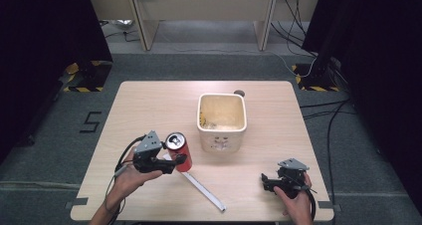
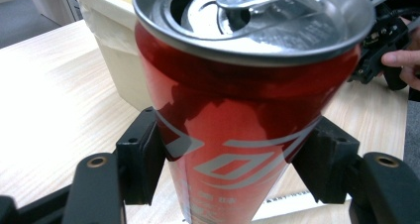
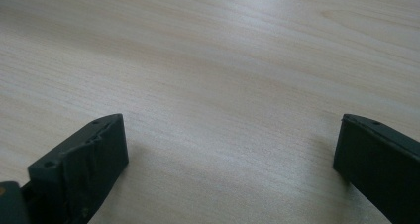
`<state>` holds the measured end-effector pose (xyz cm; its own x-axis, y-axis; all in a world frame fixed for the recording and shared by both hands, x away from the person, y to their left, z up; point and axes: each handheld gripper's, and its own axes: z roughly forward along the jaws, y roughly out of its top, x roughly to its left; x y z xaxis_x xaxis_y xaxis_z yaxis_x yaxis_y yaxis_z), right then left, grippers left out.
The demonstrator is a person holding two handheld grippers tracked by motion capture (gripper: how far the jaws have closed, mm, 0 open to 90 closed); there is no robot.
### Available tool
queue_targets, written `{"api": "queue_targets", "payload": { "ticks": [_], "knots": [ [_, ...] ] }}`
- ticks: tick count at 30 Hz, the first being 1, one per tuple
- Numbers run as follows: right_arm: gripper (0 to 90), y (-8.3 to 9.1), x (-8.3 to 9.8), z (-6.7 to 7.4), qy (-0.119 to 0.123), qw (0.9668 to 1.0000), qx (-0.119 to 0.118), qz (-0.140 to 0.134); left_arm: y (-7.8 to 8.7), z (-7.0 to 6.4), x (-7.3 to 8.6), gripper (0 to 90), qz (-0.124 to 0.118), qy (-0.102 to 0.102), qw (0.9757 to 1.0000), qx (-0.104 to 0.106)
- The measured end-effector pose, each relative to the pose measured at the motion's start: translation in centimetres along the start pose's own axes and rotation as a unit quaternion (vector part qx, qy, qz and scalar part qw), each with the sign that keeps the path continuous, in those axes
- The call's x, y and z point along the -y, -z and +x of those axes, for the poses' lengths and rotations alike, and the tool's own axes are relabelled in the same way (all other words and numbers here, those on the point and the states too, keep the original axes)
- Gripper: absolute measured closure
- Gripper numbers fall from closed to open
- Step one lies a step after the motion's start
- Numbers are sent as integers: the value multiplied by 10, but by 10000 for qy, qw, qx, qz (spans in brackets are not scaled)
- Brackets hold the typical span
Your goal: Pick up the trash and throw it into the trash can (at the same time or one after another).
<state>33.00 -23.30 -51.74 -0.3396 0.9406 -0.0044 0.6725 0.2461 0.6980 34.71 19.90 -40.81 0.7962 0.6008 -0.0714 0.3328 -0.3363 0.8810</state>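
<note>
A red drink can [image 1: 178,153] with an opened silver top stands slightly tilted on the wooden table [image 1: 149,110], just left of a cream bin [image 1: 199,116]. My left gripper [image 1: 179,161] is shut on the can; in the left gripper view both black pads [image 2: 143,157] press the can [image 2: 237,115] at its sides. I cannot tell whether the can's base touches the table. My right gripper [image 1: 264,181] rests low near the front right of the table, open, with bare wood between its jaws [image 3: 230,144].
The cream bin [image 2: 114,50] holds some scraps at its bottom. A long white strip [image 1: 201,187] lies flat on the table in front of the can. A small dark round mark [image 1: 239,92] sits behind the bin. Cables run over the floor beyond the table.
</note>
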Motion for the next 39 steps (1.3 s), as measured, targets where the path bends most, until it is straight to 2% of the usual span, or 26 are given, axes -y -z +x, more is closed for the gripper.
{"api": "queue_targets", "payload": {
  "ticks": [4, 12, 16, 17, 19, 21, 22, 29, 39],
  "knots": [
    [5, 0, 0, 0, 12, 10000, -3, -1, 4, 4, -5, 343, -82, 70, 9999, -31],
    [5, 0, 0, 0, 0, 10000, -3, 1, 6, 9, -16, 343, -57, 14, 9999, -98],
    [4, 0, 0, 0, 16, 10000, -10, -3, 4, 13, -26, 343, -140, -98, 9998, 35],
    [4, 0, 0, 0, 16, 10000, -10, -3, 5, 12, -28, 343, -85, 3, 10000, -46],
    [5, 0, 0, 0, 17, 10000, -11, -3, 5, 13, -33, 342, -92, 21, 10000, 5],
    [4, 0, 0, 0, 16, 10000, -11, -1, 4, 14, -40, 343, -118, -62, 9999, 64],
    [5, 0, 0, 0, 17, 10000, -10, -2, 4, 13, -42, 343, -73, -21, 10000, 31],
    [5, 0, 0, 0, 19, 10000, -11, -1, -6, 12, -62, 343, -3, -94, 9998, 160],
    [5, 0, 0, 0, 55, 10000, -31, -5, -14, 15, -71, 342, 37, -53, 9997, 221]
  ]
}}
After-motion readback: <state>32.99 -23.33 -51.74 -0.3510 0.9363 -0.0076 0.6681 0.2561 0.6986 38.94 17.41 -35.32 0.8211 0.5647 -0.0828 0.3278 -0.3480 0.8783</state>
